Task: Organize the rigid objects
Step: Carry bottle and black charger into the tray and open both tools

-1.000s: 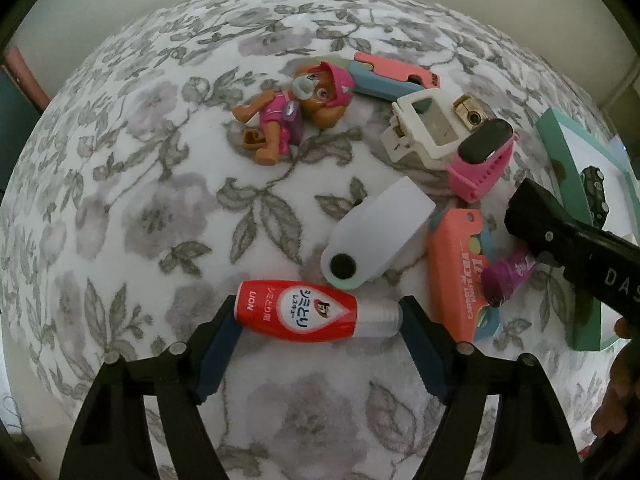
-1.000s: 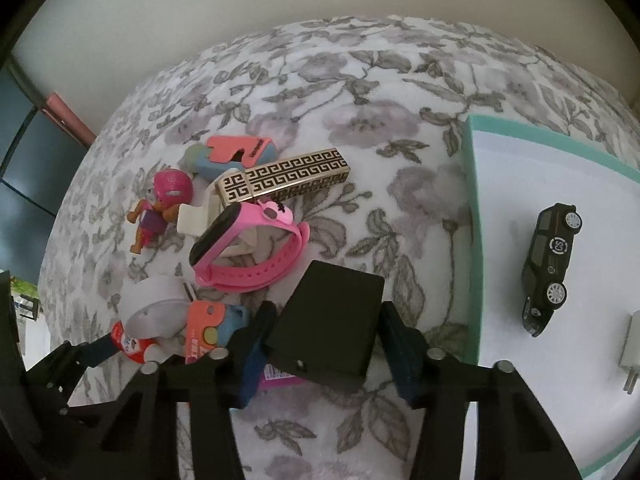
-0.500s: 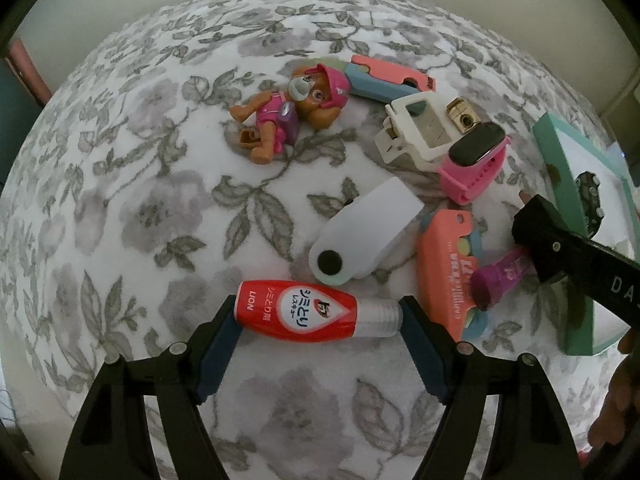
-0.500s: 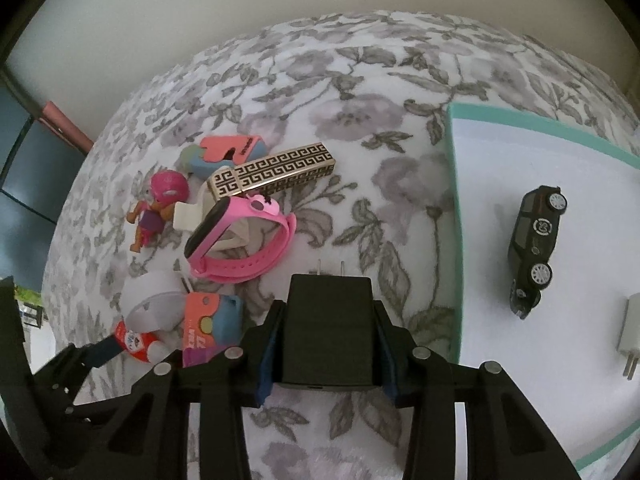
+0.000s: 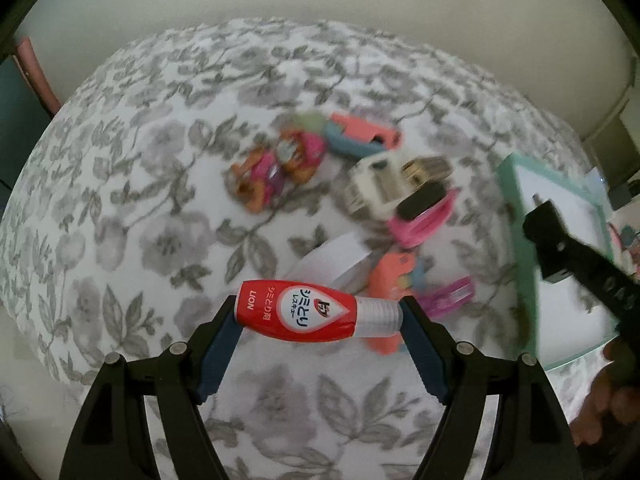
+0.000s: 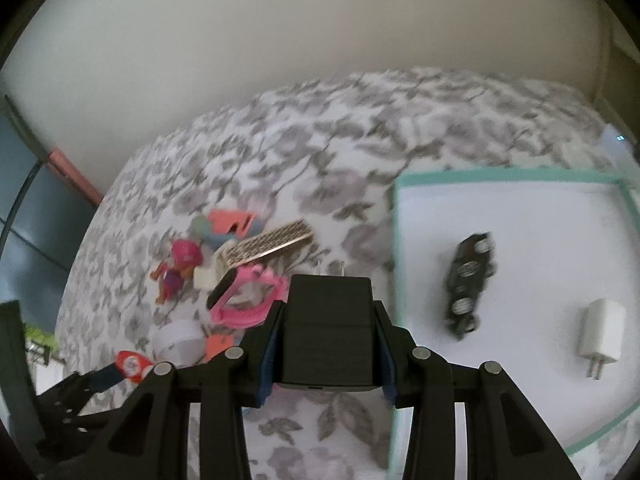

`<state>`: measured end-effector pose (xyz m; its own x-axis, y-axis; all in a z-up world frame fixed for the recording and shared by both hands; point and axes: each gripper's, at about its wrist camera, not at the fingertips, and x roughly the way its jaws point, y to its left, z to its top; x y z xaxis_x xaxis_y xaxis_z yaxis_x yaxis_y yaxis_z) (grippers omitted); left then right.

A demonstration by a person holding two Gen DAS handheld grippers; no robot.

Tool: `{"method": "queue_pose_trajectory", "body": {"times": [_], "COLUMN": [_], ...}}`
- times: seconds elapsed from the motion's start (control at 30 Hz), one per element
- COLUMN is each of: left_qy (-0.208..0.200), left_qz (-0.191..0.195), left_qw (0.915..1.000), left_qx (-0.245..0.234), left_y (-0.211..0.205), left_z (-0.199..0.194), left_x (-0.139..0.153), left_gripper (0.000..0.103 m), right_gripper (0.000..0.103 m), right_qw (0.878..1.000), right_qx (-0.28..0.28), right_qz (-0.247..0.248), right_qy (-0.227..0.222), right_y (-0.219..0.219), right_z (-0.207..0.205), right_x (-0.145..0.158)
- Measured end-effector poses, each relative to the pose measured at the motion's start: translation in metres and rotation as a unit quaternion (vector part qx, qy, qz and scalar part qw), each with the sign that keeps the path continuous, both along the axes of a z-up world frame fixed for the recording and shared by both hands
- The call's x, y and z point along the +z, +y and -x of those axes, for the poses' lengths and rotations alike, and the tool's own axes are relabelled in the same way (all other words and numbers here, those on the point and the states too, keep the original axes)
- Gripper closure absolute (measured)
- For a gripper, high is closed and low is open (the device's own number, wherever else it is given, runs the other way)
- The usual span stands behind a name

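On the left wrist view my left gripper (image 5: 320, 320) is pinching the red bottle (image 5: 316, 314), now lifting clear of the cloth, while on the right my right gripper (image 6: 326, 344), freshly clamping the black charger (image 6: 328, 340), is heading trayward (image 6: 500, 176).

Red bottle (image 5: 316, 314) crosswise & black charger (image 6: 329, 330), prongs fwd, both lifted above floral cloth.

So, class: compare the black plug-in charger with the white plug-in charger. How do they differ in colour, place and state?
1. The black plug-in charger is dark and boxy; the white plug-in charger is pale with rounded corners.
2. The black one is clamped in the right gripper; the white one lies free.
3. The white one rests in the teal-rimmed white tray; the black one is outside it, above the floral cloth.
Both have two metal prongs.
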<state>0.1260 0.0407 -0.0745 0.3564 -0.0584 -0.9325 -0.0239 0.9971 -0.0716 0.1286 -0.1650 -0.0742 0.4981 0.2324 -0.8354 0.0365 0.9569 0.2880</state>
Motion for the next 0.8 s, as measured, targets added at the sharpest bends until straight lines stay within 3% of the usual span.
{"method": "queue_pose_trajectory", "body": {"times": [0.13, 0.23, 0.43, 0.8], "left_qy": [-0.017, -0.033, -0.049, -0.031], "left_qz": [0.002, 0.002, 0.015, 0.041], "left_qw": [0.9998, 0.9993, 0.9982, 0.9973], "left_qx": [-0.009, -0.018, -0.032, -0.052], "left_y": [-0.021, -0.043, -0.092, -0.176], "left_z": [-0.005, -0.010, -0.021, -0.031], "left_x": [0.017, 0.033, 0.052, 0.045], "left_gripper": [0.024, 0.024, 0.024, 0.024], "right_gripper": [0.060, 0.060, 0.060, 0.060], "right_qw": [0.999, 0.997, 0.991, 0.967], "right_qx": [-0.035, -0.056, -0.111, -0.238], "right_qz": [-0.003, 0.045, 0.076, 0.089], "right_qy": [-0.015, -0.031, -0.013, 0.010], "right_y": [-0.020, -0.029, -0.059, -0.133], "right_z": [0.004, 0.007, 0.014, 0.035], "right_x": [0.010, 0.018, 0.018, 0.012]}}
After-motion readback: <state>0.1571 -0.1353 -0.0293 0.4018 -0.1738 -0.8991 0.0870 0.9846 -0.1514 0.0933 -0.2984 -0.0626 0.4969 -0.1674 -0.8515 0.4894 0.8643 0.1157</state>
